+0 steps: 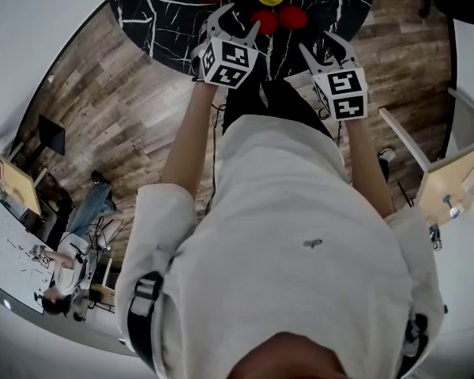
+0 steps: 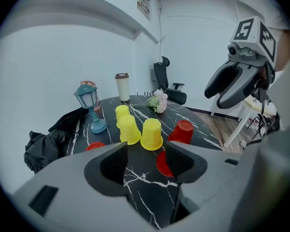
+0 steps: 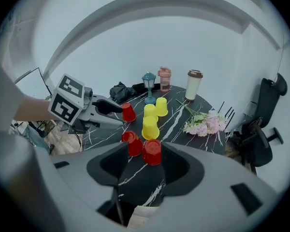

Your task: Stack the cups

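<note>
Your left gripper [image 1: 236, 22] and right gripper [image 1: 321, 46] gape empty; a hasty reach could topple the upturned red plastic cups [image 3: 152, 152] at the black marbled tabletop's [image 3: 141, 185] near edge.

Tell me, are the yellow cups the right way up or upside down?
Upside down. The yellow cups sit wide rim down on the black table, narrow closed bottoms on top.
</note>
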Demonstrator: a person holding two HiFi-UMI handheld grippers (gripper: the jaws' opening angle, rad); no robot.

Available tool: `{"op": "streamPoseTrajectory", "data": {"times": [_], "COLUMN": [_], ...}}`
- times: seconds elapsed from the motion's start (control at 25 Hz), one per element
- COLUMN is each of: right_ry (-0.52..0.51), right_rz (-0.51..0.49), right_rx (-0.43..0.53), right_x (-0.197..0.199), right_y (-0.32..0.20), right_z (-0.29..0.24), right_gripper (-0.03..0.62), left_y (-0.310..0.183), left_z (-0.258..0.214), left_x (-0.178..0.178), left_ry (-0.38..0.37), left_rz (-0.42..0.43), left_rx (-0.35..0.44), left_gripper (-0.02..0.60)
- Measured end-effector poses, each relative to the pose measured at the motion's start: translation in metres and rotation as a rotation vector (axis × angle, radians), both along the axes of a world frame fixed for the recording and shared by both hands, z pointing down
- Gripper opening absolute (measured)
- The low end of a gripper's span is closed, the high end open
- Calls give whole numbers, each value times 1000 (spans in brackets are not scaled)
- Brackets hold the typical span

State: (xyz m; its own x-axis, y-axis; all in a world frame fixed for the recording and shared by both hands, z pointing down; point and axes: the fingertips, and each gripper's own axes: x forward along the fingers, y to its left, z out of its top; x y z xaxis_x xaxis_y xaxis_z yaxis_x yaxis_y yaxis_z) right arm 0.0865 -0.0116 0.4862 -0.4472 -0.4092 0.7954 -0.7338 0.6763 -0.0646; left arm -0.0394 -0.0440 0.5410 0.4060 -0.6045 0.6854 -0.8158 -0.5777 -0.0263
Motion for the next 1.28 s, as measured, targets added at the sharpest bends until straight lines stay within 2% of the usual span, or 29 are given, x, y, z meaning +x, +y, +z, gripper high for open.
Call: {"op": "streamPoseTrajectory", "data": {"times": [0.6, 1.28], "right_ry": [24, 50], "right_rz": [79, 172], "right_rx": [0, -16], "right_x": [-26, -23], "right_y": [-8, -3], "right_z": [-3, 3], "right_gripper": [215, 215], "left_y": [-41, -69], "left_z": [2, 23], "left_x": [-55, -78], "left_ry": [-12, -37], "left_rz": [0, 0], "left_rx": [50, 42], "left_gripper": [229, 229]}}
